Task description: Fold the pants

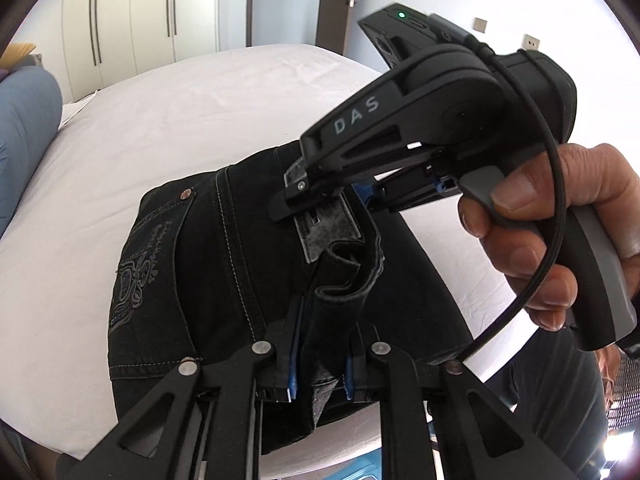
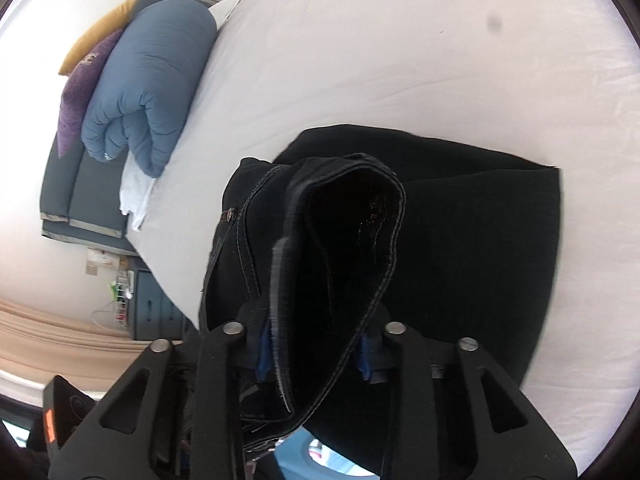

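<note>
Both tongs, left tongs [image 1: 318, 364] and right tongs [image 2: 316, 354], are clamped on the black pants' [image 1: 192, 280] near waistband, the folded bulk apparently stretching away across the bed [image 1: 160, 120].

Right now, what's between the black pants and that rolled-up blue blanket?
Only bare white bed sheet. In the right wrist view the sheet runs uncovered from the black pants to the rolled blue blanket at the bed's edge.
</note>
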The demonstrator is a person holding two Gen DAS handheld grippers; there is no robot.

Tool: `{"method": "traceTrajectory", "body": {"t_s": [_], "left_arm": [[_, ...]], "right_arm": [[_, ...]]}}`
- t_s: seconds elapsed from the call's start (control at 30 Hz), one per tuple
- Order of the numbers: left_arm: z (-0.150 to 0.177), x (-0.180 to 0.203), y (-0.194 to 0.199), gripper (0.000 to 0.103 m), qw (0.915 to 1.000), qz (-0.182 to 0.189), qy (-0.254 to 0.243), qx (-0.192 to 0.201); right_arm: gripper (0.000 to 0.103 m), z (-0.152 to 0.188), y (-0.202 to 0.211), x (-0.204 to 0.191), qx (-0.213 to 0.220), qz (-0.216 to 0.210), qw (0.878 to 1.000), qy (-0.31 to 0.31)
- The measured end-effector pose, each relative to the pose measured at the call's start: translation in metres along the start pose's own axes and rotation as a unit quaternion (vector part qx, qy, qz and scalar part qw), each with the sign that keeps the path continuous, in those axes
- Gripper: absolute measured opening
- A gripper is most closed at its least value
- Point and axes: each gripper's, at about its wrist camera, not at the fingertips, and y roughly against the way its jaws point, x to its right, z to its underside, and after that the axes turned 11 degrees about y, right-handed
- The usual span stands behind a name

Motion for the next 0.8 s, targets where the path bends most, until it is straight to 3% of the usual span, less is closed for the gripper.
{"method": "traceTrajectory", "body": {"t_s": [0.13,0.37,0.7,0.8], "left_arm": [[-0.005,0.013,-0.005,0.016,0.9995,0.007,-0.029,-0.003],[-0.014,0.006,-0.009,0.016,0.9979,0.018,-0.061,-0.011],[-0.025,0.007,-0.053,0.016,0.9967,0.024,-0.063,-0.047],[-0.033,0.001,-0.063,0.024,0.9963,0.034,-0.053,-0.058]], "right_arm": [[0.016,0.009,0.013,0.008,0.015,0.038,0.999,0.019],[0.015,0.02,0.033,0.05,0.048,0.012,0.999,-0.007],[0.014,0.04,0.014,0.088,0.067,0.007,0.997,-0.044],[0.014,0.046,0.008,0.096,0.07,-0.001,0.996,-0.057]]}}
